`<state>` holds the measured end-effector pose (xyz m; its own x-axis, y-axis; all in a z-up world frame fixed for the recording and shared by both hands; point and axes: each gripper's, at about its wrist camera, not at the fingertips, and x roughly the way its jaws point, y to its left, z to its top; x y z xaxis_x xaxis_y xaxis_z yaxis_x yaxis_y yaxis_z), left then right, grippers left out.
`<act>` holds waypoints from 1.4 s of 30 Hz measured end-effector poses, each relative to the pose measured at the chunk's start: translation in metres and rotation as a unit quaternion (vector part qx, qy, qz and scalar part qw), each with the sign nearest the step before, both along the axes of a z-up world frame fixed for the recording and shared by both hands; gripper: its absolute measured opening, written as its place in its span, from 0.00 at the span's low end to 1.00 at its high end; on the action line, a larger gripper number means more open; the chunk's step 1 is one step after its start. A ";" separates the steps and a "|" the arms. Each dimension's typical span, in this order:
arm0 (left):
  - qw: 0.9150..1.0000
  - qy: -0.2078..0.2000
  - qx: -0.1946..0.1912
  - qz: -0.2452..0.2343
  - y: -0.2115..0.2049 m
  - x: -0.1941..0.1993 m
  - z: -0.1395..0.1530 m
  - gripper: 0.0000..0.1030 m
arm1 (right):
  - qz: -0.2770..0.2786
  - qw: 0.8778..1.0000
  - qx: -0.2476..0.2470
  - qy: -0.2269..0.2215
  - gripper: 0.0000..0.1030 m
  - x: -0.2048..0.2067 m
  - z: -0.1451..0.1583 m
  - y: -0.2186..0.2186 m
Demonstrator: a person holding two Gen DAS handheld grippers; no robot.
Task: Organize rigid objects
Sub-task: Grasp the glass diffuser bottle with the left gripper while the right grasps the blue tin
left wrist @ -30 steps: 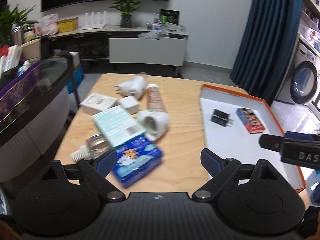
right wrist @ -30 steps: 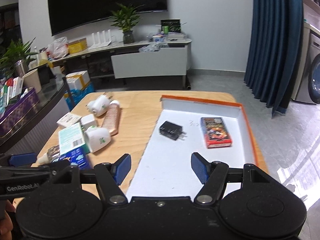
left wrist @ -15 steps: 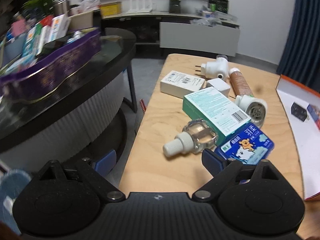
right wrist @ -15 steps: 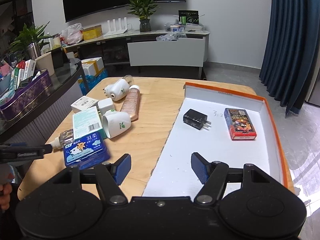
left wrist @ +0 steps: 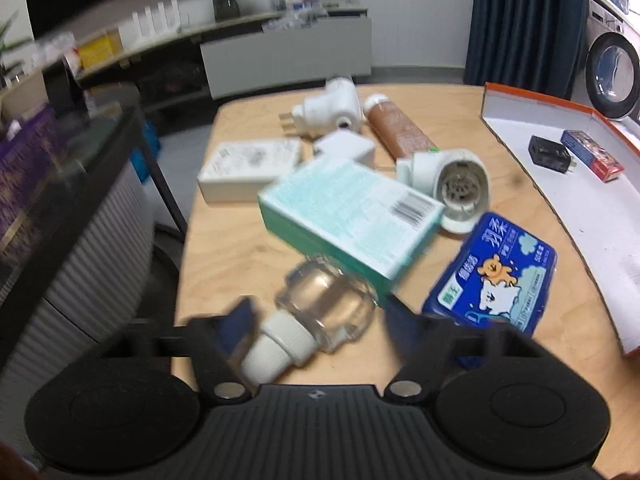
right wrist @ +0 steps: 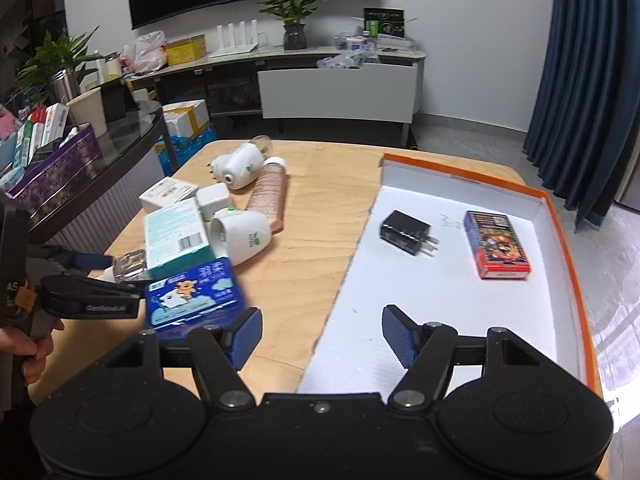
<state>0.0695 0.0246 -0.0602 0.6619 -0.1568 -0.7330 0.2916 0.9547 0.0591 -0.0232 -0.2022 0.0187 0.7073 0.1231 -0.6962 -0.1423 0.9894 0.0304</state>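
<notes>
Left tongs (left wrist: 316, 320) stand wide with the clear bottle (left wrist: 320, 312) lying on its side between their fingers, white cap toward the camera, at the near left of the desk (left wrist: 240, 264); whether a pad touches it is too blurred to tell. Just behind the bottle lies a teal box (left wrist: 348, 212), and a blue pack (left wrist: 492, 276) sits to its right. Right tongs (right wrist: 320, 336) hang wide and empty over the near edge of the white tray (right wrist: 440, 300), which holds a black charger (right wrist: 406, 232) and a red box (right wrist: 496, 244)

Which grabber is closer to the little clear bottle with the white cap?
Left. The left gripper has its open fingers either side of the clear bottle. The right gripper hangs over the tray edge, farther away.
</notes>
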 end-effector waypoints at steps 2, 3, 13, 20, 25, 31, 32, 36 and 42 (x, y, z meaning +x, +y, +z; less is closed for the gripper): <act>1.000 0.004 -0.008 0.001 0.003 -0.004 0.001 0.47 | 0.012 1.000 0.003 0.001 0.77 0.001 -0.002 0.006; 1.000 0.005 -0.008 0.005 0.004 -0.007 0.002 0.46 | 0.017 1.000 0.006 0.002 0.77 0.002 -0.003 0.009; 0.998 -0.006 -0.035 0.044 0.013 -0.024 0.011 0.44 | 0.113 0.993 0.017 0.021 0.87 0.019 -0.019 0.060; 0.995 -0.042 -0.042 0.076 0.021 -0.037 0.023 0.44 | 0.137 0.990 0.007 0.034 0.92 0.033 -0.029 0.085; 0.993 -0.049 -0.056 0.095 0.031 -0.040 0.026 0.44 | 0.108 0.994 -0.026 0.022 0.92 0.045 -0.032 0.101; 0.992 -0.058 -0.056 0.099 0.032 -0.041 0.028 0.44 | 0.057 0.998 -0.035 0.019 0.92 0.074 -0.029 0.120; 0.992 -0.060 -0.055 0.099 0.033 -0.042 0.028 0.44 | 0.058 0.997 -0.047 0.020 0.92 0.079 -0.032 0.125; 0.992 -0.063 -0.056 0.098 0.034 -0.044 0.028 0.44 | 0.072 0.993 -0.086 0.031 0.92 0.081 -0.049 0.130; 0.992 -0.066 -0.059 0.085 0.030 -0.045 0.027 0.44 | 0.041 0.993 -0.109 0.000 0.93 0.030 -0.045 0.090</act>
